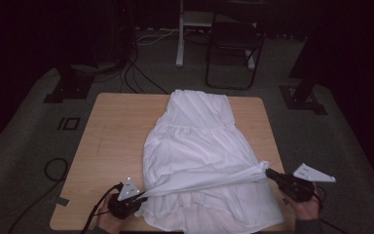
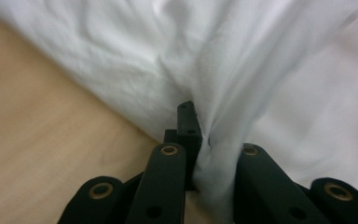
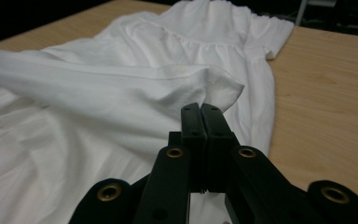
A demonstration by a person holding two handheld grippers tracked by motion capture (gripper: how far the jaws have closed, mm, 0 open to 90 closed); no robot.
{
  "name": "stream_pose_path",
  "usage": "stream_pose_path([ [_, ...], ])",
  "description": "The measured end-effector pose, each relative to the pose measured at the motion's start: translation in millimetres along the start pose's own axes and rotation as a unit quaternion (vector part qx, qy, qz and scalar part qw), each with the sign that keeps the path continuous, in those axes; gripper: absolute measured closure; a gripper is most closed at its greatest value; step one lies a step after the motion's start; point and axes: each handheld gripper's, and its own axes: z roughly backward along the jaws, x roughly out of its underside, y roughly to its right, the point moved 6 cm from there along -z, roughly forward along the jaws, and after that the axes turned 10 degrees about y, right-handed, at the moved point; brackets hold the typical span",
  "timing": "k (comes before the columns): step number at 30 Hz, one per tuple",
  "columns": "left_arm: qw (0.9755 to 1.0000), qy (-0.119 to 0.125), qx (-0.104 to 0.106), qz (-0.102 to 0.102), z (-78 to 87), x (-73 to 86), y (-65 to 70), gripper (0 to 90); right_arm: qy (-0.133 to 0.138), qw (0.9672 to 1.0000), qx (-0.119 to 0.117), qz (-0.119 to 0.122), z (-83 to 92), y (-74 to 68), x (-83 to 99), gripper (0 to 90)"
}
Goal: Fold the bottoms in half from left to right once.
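Fingers (image 3: pixel 200 116) of the right gripper (image 1: pixel 272 174) are clenched on a corner of the white dress (image 1: pixel 199 146); the left gripper (image 1: pixel 141 197) grasps the opposite hem edge, cloth bunched between its fingers (image 2: pixel 186 121). The hem band stretches taut between them above the worktop (image 1: pixel 112 131), probably so the skirt can be folded over evenly.

High cam overhead; gripper cams close, share dress (image 1: pixel 199 146).
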Motion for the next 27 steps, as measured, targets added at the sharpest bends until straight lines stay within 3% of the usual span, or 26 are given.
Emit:
stream_pose_path([
  [3, 0.9984, 0.03, 0.048, -0.004, 17.0, -15.3, 17.0, 87.6, 0.019, 0.9998, 0.005, 0.001, 27.8, -6.8, 6.5, 89.5],
  [6, 0.9965, 0.023, 0.081, -0.005, 18.3, -14.4, 29.9, 85.2, 0.034, 0.9994, 0.011, -0.003, 52.4, -12.6, 15.6, 89.5],
  [8, 0.9955, 0.013, 0.094, -0.003, 14.9, -9.6, 34.7, 73.2, 0.024, 0.9993, 0.027, -0.007, 64.9, -12.6, 28.6, 89.6],
  [10, 0.9953, 0.008, 0.097, 0.0, 13.2, -6.2, 34.4, 61.7, -0.008, 0.999, 0.041, -0.015, 72.3, -8.0, 48.6, 89.5],
  [12, 0.9953, 0.016, 0.096, 0.006, 15.7, -7.5, 31.5, 55.5, -0.038, 0.9981, 0.038, -0.03, 74.7, -5.3, 68.5, 88.6],
  [13, 0.9955, 0.022, 0.092, 0.008, 17.1, -9.6, 29.0, 52.1, -0.057, 0.9971, 0.037, -0.034, 74.4, -4.3, 77.6, 83.7],
  [15, 0.9959, 0.026, 0.085, 0.012, 18.3, -12.7, 22.7, 49.7, -0.069, 0.9959, 0.042, -0.04, 73.9, -2.0, 82.5, 63.5],
  [17, 0.9972, 0.032, 0.066, 0.016, 17.8, -16.8, 13.4, 46.2, -0.056, 0.9964, 0.05, -0.04, 75.9, 2.2, 77.7, 55.1],
  [21, 0.9981, 0.042, 0.04, 0.022, 12.8, -28.9, -8.3, 41.2, -0.028, 0.996, 0.073, -0.043, 72.8, 14.6, 57.9, 51.7],
  [27, 0.9954, 0.079, 0.053, 0.01, 26.8, -53.8, -13.8, 38.8, -0.036, 0.9963, 0.069, -0.037, 31.6, 27.3, 42.9, 48.4],
])
